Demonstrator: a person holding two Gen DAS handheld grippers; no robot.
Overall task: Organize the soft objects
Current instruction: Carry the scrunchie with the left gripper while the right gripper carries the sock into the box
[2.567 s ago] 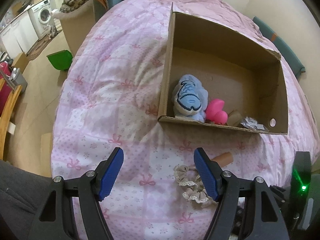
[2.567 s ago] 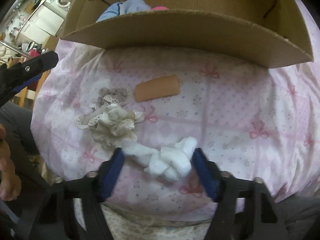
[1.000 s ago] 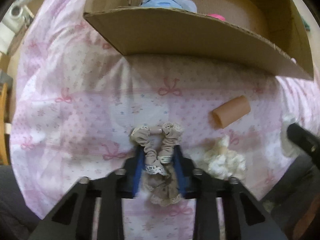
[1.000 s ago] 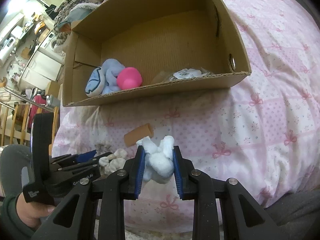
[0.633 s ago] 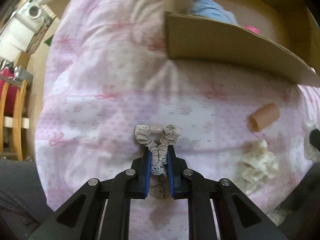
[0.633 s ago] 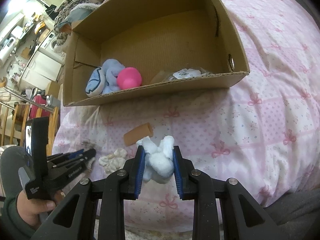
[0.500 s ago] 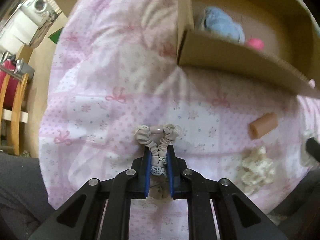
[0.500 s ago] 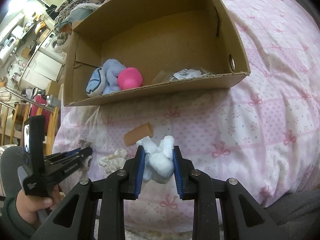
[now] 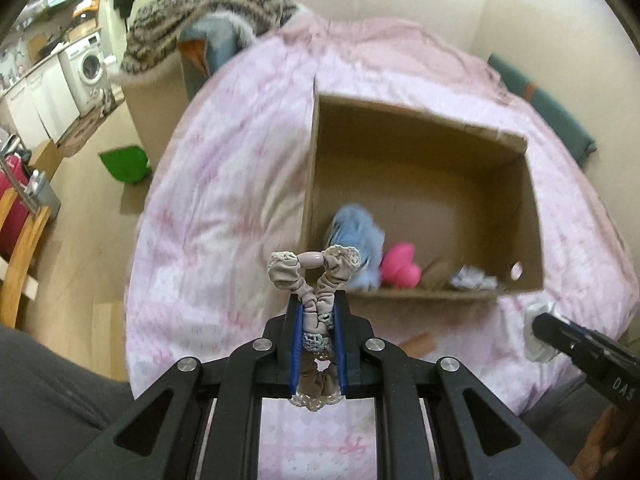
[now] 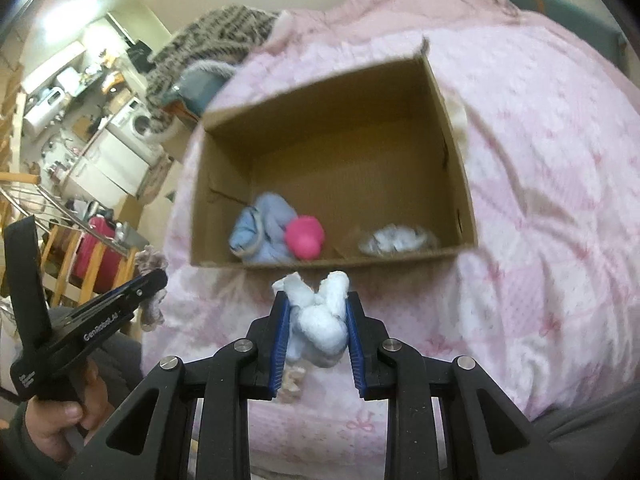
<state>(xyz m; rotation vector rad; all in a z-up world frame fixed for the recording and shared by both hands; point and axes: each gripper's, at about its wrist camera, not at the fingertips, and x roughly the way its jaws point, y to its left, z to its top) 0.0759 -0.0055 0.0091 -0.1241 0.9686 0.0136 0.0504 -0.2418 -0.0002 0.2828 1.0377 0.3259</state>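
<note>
Open box point(image 9: 420, 148) sits on the bed point(image 9: 224, 184). Inside, along its near wall: plush toy point(image 10: 260, 236) at left, ball point(image 10: 305, 237) touching it on the right, wrapped packet point(image 10: 394, 240) further right. A tube point(image 9: 418, 342) lies on the bed before the box. Washing machine point(image 9: 90, 68) far left, behind the bed.

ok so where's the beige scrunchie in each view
Left wrist: the beige scrunchie sits centre frame, pinched between the left gripper fingers.
Right wrist: it shows at the far left edge, partly hidden behind the left gripper.
Shared landmark: the pink toy inside the cardboard box.
</note>
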